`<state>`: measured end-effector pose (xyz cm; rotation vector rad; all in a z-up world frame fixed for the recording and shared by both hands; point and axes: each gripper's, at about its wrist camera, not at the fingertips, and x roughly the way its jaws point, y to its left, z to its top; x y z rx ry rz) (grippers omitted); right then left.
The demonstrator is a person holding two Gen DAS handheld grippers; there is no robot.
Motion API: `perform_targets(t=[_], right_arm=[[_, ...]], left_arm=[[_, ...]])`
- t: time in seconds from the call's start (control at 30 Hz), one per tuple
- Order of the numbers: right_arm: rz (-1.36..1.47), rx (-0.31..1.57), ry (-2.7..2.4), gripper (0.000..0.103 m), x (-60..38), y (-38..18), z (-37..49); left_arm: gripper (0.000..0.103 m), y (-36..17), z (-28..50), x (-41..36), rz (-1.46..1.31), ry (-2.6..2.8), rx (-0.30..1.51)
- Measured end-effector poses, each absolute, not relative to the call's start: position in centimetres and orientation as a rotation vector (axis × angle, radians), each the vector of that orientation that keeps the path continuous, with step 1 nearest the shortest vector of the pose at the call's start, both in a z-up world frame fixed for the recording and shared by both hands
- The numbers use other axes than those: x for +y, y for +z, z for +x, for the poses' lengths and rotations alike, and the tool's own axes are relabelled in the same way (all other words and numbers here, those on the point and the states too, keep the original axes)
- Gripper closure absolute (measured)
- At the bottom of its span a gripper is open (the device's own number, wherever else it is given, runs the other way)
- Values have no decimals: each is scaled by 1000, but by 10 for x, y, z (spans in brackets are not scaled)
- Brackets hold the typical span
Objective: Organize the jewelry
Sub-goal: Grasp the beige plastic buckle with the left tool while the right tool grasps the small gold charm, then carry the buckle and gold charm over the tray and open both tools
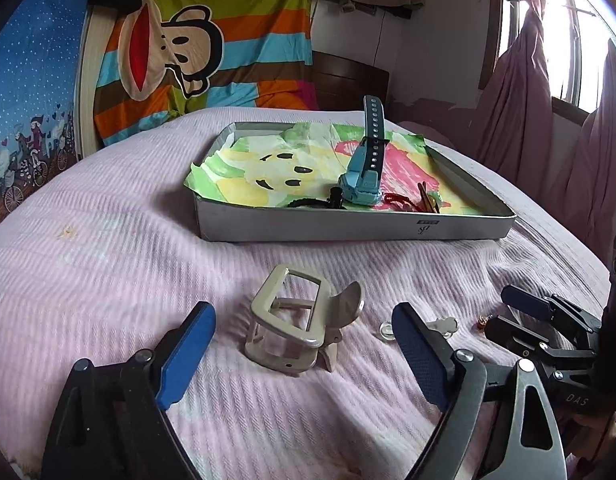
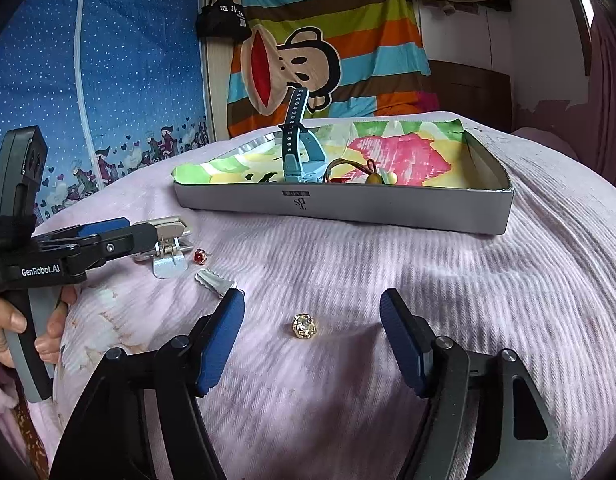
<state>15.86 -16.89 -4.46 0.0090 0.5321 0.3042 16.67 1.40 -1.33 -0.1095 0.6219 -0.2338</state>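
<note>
Both grippers' fingers spread: left gripper (image 1: 304, 344) flanks the belt buckle (image 1: 296, 326), its underside hidden; right gripper (image 2: 311, 332) flanks a gold earring (image 2: 304, 325).

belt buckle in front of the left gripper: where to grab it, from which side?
Take the belt buckle across its raised rectangular frame, pinching the two long side bars. It is propped up, frame tilted toward the camera, so those bars stand clear of the pink bedspread. The left gripper is open and already straddles it, so probably come straight forward and slightly down. Avoid the curved tongue at its right.
</note>
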Motion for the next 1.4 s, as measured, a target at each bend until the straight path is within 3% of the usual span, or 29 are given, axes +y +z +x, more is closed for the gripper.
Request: perform_targets(t=[0.27, 0.5, 0.73, 0.93, 1.4], right_arm=[[4, 580, 321, 59, -162, -51, 165], [5, 617, 331, 62, -157, -57, 168], [4, 631, 332, 71, -153, -60, 169], [8, 632, 325, 82, -152, -61, 169], [-8, 632, 329, 92, -149, -63, 167]], left_arm=[[29, -22, 173, 10, -90, -246, 658], [38, -26, 174, 6, -74, -241, 668], [55, -27, 174, 6, -63, -214, 673], [56, -29, 172, 1, -44, -217, 670], [57, -31, 153, -7, -13, -274, 625]])
